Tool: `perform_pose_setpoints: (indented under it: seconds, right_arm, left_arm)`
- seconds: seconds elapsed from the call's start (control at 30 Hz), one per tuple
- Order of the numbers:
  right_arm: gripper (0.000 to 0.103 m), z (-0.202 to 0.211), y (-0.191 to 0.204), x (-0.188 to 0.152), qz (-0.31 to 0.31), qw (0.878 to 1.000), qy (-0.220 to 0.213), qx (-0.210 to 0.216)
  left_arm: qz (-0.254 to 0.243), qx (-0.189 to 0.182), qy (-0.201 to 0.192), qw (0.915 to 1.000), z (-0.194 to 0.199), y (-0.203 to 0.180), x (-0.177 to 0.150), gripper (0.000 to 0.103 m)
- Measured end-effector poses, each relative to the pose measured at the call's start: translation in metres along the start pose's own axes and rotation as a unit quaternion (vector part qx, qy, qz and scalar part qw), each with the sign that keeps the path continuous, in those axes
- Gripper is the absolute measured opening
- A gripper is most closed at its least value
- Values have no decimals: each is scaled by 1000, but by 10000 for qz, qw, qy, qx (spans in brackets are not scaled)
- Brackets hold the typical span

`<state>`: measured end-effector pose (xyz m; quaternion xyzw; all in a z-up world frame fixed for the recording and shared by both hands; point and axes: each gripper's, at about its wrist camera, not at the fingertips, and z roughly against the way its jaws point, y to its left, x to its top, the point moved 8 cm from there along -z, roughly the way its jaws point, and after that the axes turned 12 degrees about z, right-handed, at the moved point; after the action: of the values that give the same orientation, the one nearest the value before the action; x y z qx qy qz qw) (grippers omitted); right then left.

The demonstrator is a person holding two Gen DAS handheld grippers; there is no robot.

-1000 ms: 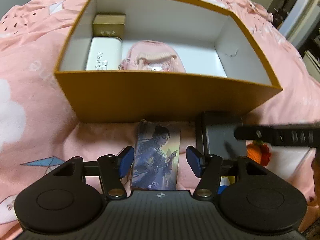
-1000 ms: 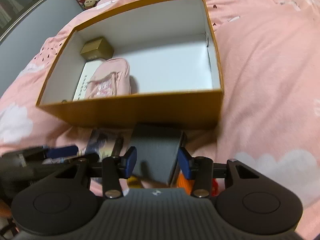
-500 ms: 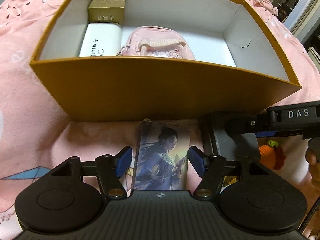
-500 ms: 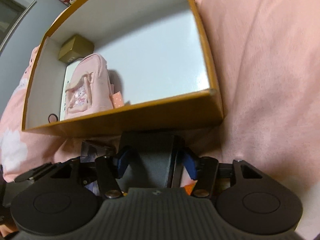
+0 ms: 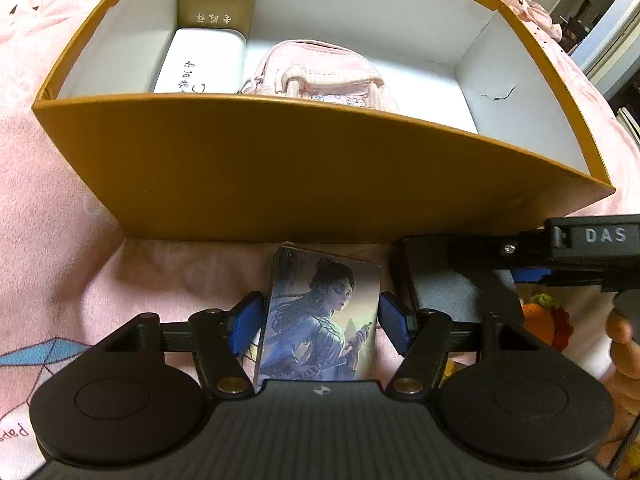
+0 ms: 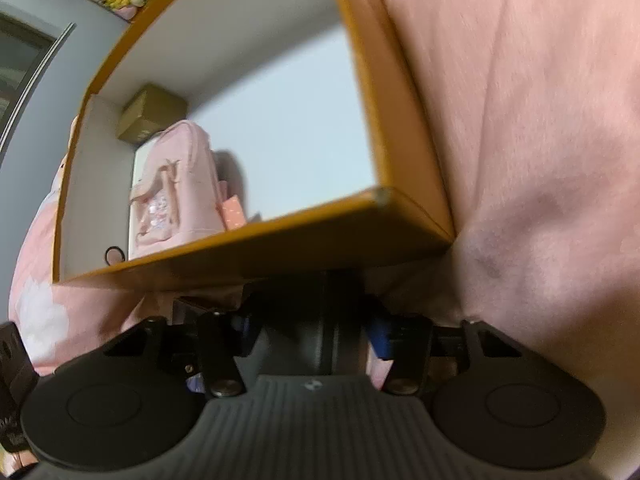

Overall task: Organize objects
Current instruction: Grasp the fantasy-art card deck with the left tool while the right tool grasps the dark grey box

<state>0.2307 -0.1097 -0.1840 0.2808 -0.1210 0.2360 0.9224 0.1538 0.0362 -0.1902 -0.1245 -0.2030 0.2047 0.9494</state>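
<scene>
The bed point(image 5: 48, 216), under its pink cover, carries everything, so nothing sits quite flat. Ahead of both sets of fingers stands the box point(image 5: 280, 168), open at the top, its near wall just beyond the fingertips; I take it as the place where things get gathered. Inside it, well beyond my left fingers, lie a pink bag point(image 5: 320, 76), a white case point(image 5: 200, 64) and a small gold carton point(image 5: 218, 4), packed to one side, which leaves the floor ahead of my right fingers bare. My right gripper point(image 6: 312, 332) straddles a dark case point(image 6: 308, 336) that lies against the box wall; its fingers are closing on it, but the view is dim and blurred and I cannot tell whether the pads press yet. My left gripper point(image 5: 320, 316) has a picture card box point(image 5: 320, 312) between its fingers, which stand fairly wide with small gaps either side, so I judge it not yet gripped. Both pieces are outside the box; I would guess they go into that bare space. Beside the dark case, away from my left fingers, an orange knitted toy point(image 5: 548, 320) waits.
</scene>
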Motion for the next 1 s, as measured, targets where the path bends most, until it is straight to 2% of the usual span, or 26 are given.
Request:
perform_pose_setpoints:
  seconds: [0.13, 0.37, 0.47, 0.73, 1.0]
  right_arm:
    - [42, 18, 20, 2, 429, 9988, -203, -144]
    - [38, 32, 58, 5, 1193, 9913, -422, -371]
    - [38, 27, 51, 9, 1089, 9930, -363, -293]
    - [43, 4, 26, 9, 239, 9990, -233, 283]
    - [43, 1, 18, 5, 16, 9987, -213, 452]
  left_arm:
    - [39, -32, 4, 10000, 1, 1, -1, 75]
    - [219, -89, 51, 9997, 0, 7, -2, 75]
    - [304, -116, 99, 9994, -2, 10, -3, 75]
    - [388, -222, 143, 9989, -2, 13, -6, 71]
    - [357, -279, 103, 9989, 3, 13, -10, 70]
